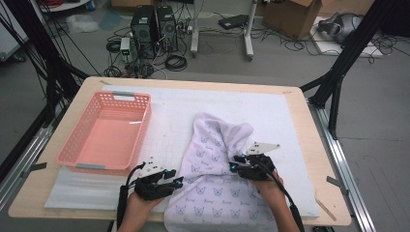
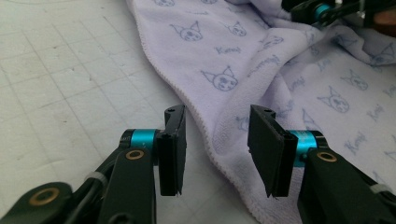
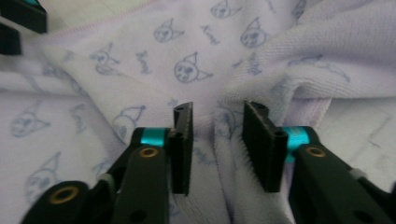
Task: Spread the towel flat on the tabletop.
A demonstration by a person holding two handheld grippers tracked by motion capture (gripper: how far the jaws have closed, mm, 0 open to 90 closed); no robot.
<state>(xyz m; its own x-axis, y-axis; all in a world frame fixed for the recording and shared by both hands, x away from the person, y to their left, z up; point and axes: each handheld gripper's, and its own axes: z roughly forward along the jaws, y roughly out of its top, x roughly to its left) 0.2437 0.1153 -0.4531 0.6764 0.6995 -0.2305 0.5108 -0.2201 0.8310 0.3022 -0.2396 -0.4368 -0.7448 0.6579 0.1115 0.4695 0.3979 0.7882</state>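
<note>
Between the parted jaws of the left gripper (image 2: 217,154) lies the towel's (image 2: 261,70) hem, ungripped; right gripper (image 3: 217,149) jaws gape over a fold. Closing off-centre could miss the edge.

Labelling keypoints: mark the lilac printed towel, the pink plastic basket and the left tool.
lilac printed terry towel (image 1: 215,145): high view, middle of the rumpled cloth.
pink plastic mesh basket (image 1: 145,121): high view, its right side wall.
left tool (image 2: 217,149): left gripper view, midway between its fingertips, over the towel's hem.
</note>
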